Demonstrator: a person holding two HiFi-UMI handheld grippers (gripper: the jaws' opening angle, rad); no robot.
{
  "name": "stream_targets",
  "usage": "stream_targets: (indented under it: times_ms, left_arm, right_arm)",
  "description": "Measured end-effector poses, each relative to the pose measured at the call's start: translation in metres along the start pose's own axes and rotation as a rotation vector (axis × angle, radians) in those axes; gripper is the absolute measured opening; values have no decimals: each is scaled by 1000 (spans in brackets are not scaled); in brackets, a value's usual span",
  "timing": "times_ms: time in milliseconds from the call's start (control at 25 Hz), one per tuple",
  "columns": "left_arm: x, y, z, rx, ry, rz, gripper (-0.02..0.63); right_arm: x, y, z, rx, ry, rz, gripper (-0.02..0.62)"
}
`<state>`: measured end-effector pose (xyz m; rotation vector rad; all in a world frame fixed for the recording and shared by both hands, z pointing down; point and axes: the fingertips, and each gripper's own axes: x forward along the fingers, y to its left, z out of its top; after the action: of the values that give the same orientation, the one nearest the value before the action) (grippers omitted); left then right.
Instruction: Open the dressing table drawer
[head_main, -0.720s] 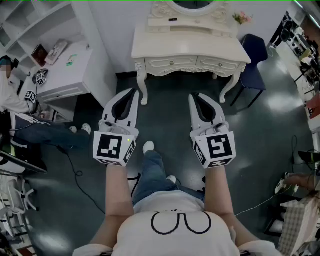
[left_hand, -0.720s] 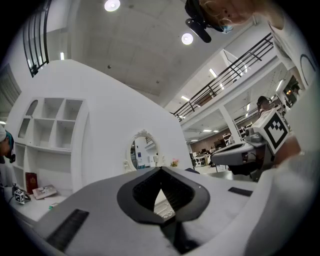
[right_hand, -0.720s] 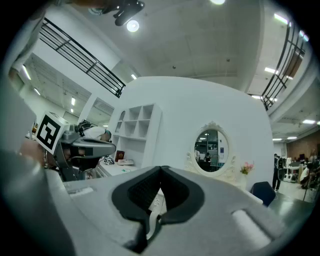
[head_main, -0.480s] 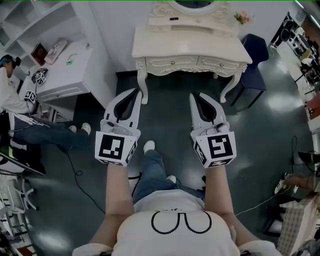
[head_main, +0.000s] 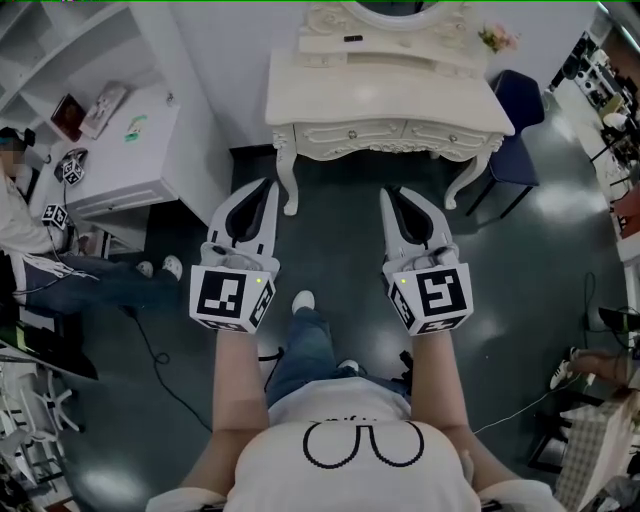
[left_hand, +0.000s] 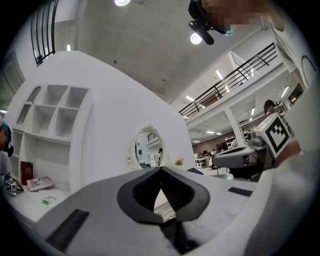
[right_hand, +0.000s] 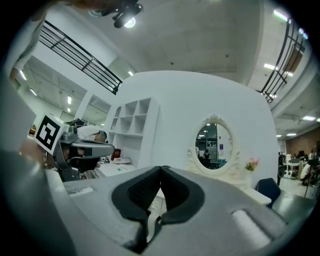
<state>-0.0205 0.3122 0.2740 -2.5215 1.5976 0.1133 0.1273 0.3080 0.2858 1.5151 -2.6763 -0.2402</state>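
The cream dressing table (head_main: 385, 95) stands against the far wall, with an oval mirror (head_main: 390, 8) on top. Its two front drawers, left (head_main: 350, 132) and right (head_main: 440, 133), are both closed, each with a small knob. My left gripper (head_main: 272, 184) and right gripper (head_main: 388, 192) are held side by side over the dark floor, short of the table and touching nothing. Both are shut with nothing between the jaws. The left gripper view shows its tips (left_hand: 161, 169) meeting below the mirror (left_hand: 148, 152). The right gripper view shows the same for its tips (right_hand: 161, 167), with the mirror (right_hand: 214, 145) ahead.
A blue chair (head_main: 515, 100) stands at the table's right end. A white desk (head_main: 130, 140) and shelving (head_main: 60, 40) are on the left, with a seated person (head_main: 30, 230) beside them. Cables (head_main: 150, 340) trail across the floor. Pink flowers (head_main: 497, 38) sit on the table.
The head view has shifted slightly, so the dressing table sits a little lower and the white desk farther left. Both grippers stay shut and side by side.
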Motion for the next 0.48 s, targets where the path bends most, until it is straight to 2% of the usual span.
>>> stream_targets:
  times_ms: [480]
  left_arm:
    - [127,140,-35,-39,1,-20,-2]
  right_arm:
    - [179,-18,-15,-38,48,-24,-3]
